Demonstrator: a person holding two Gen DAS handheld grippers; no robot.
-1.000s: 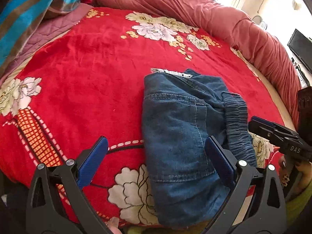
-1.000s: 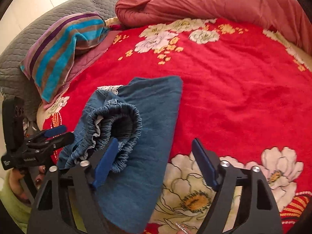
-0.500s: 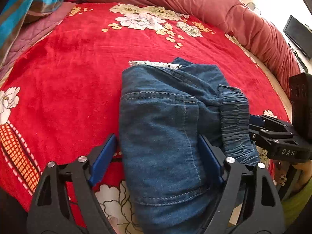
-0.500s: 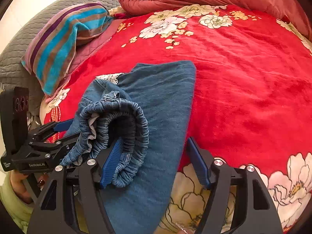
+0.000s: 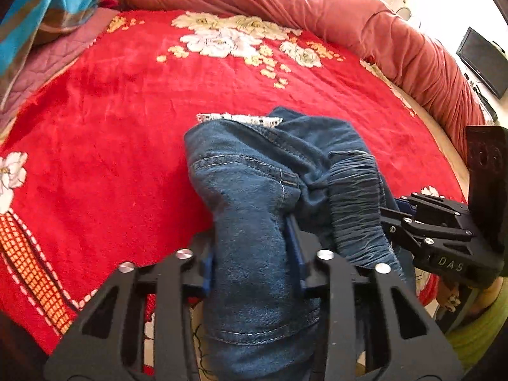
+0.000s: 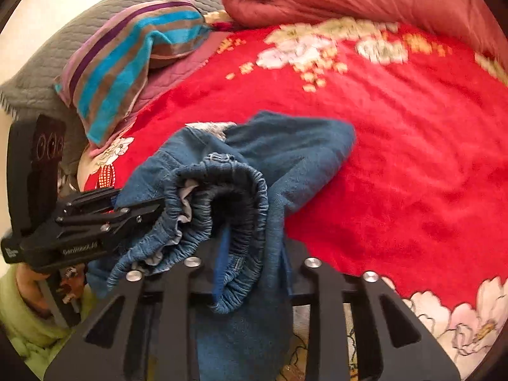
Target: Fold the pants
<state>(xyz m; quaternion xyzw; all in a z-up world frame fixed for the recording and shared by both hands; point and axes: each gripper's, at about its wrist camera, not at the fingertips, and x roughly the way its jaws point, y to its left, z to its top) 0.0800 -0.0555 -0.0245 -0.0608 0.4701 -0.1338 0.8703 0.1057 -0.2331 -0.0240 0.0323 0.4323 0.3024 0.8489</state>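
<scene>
Folded blue denim pants [image 5: 254, 174] lie on a red floral blanket [image 5: 111, 127] near its front edge. My left gripper [image 5: 250, 247] is closing its jaws, and the blue pads squeeze a bunched fold of the denim between them. In the right wrist view my right gripper [image 6: 255, 250] is closing too, with the elastic waistband [image 6: 247, 190] and the fabric beside it pinched between its pads. Each gripper shows in the other's view: the right gripper [image 5: 397, 212] at the waistband side, the left gripper [image 6: 149, 206] at the pants' left side.
A striped blue and brown pillow [image 6: 127, 60] lies at the back left against a grey quilted headboard [image 6: 57, 54]. A rolled pink-red duvet [image 5: 317, 9] runs along the back and right. A dark screen [image 5: 482, 60] stands off the bed. A green sleeve [image 6: 19, 317] is at lower left.
Both grippers went from wide open around the pants to closed on the denim. The fabric has bunched up and lifted between the pads.
</scene>
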